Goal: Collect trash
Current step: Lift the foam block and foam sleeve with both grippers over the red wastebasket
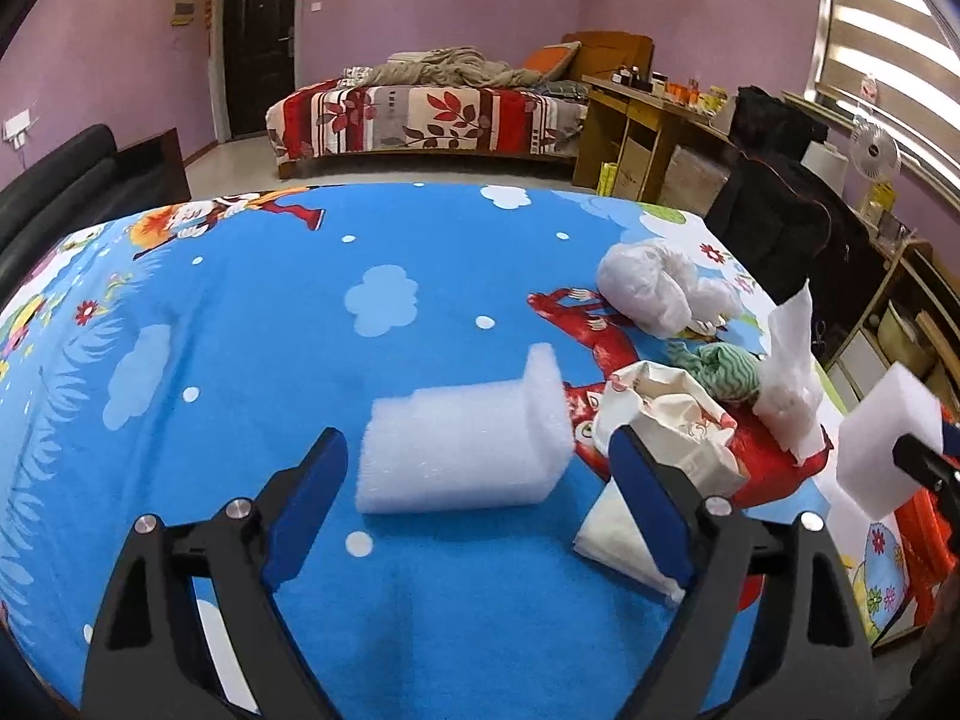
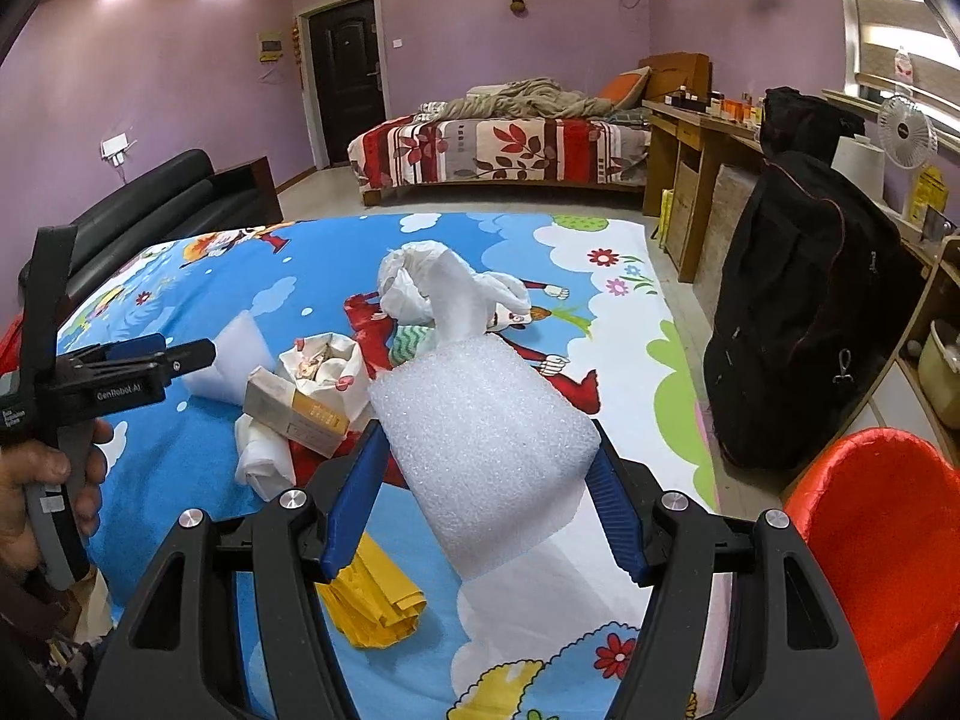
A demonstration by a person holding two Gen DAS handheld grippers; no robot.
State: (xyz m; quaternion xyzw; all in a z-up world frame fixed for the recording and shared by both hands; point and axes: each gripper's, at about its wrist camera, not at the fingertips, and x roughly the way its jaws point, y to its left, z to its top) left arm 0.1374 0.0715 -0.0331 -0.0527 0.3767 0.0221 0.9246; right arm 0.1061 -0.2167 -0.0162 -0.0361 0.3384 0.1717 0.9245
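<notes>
Trash: two white foam blocks. One block, centre of the right wrist view, is pinched between the blue pads of the right gripper and lifted clear, presumably for binning. The second, L-shaped white foam block lies on the blue cartoon-print cover, mid-frame, just ahead of the left gripper, whose fingers are spread to straddle it. Also: one white plastic bag, one cardboard box, one yellow folded bag, one red bin at lower right.

I see white foam blocks on a blue cartoon-print table. Each tool has blue pads. An orange-red bin sits alongside.
</notes>
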